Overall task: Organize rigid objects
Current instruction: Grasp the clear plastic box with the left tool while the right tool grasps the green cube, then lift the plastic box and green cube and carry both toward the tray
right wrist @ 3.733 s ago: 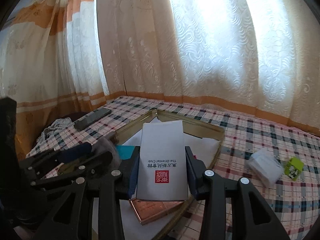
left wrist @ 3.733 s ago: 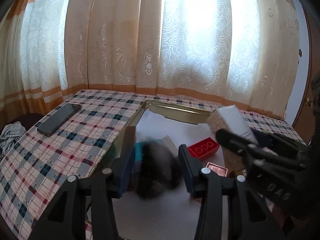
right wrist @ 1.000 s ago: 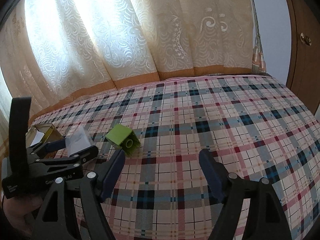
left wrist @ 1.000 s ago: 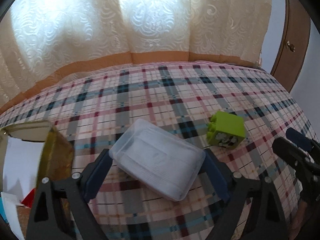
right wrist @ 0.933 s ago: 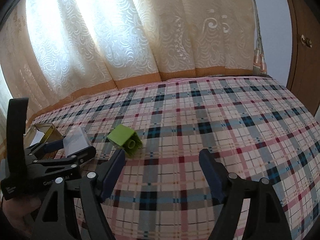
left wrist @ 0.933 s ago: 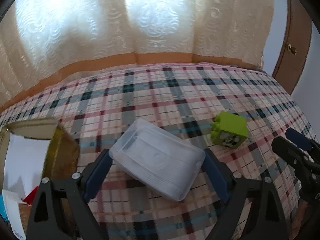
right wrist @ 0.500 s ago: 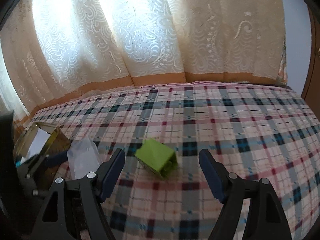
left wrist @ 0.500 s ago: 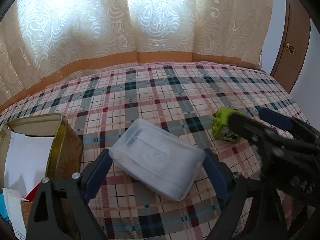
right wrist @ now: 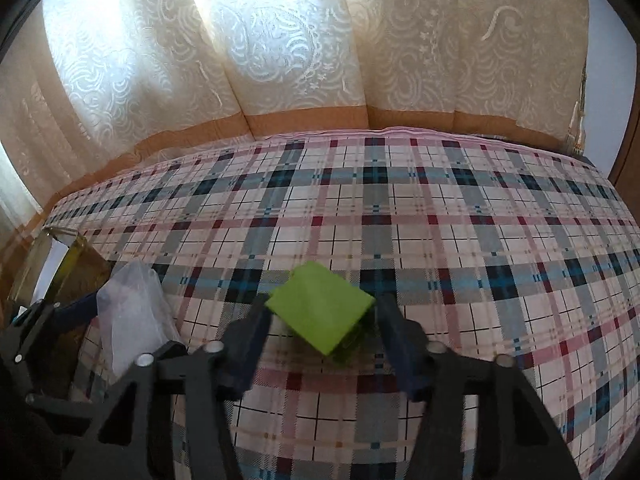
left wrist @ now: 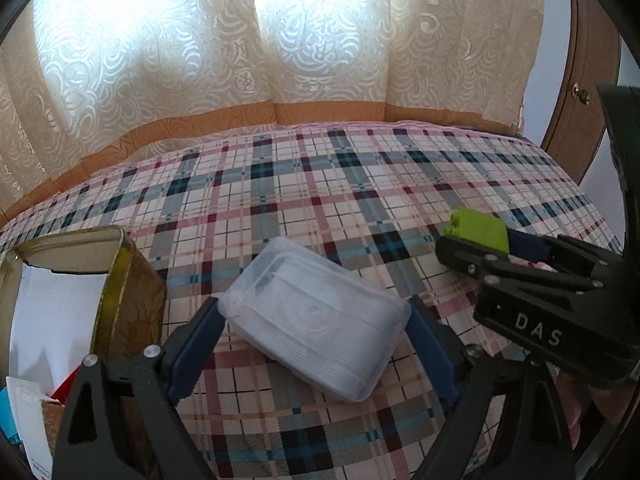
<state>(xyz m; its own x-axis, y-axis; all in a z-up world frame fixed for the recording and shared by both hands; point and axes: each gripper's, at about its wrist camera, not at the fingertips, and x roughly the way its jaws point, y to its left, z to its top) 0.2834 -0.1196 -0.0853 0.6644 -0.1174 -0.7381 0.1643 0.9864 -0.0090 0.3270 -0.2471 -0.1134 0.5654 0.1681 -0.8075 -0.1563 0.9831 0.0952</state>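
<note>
A clear plastic box [left wrist: 316, 320] lies on the plaid cloth between the fingers of my left gripper [left wrist: 314, 340], which touch its two ends. It also shows in the right wrist view [right wrist: 128, 312]. A lime green block [right wrist: 320, 310] sits between the fingers of my right gripper [right wrist: 322, 336], which close in on its sides; whether they grip it I cannot tell. The block [left wrist: 478, 230] and right gripper [left wrist: 492, 248] show at right in the left wrist view.
A gold tin box [left wrist: 116, 280] with white paper and small items inside stands at the left, close to the left gripper. Its corner shows in the right wrist view [right wrist: 76, 256]. Curtains hang behind the table. A wooden door [left wrist: 580, 92] is at far right.
My right gripper has moved in over the green block and its fingers have narrowed around it. My left gripper stays around the clear box.
</note>
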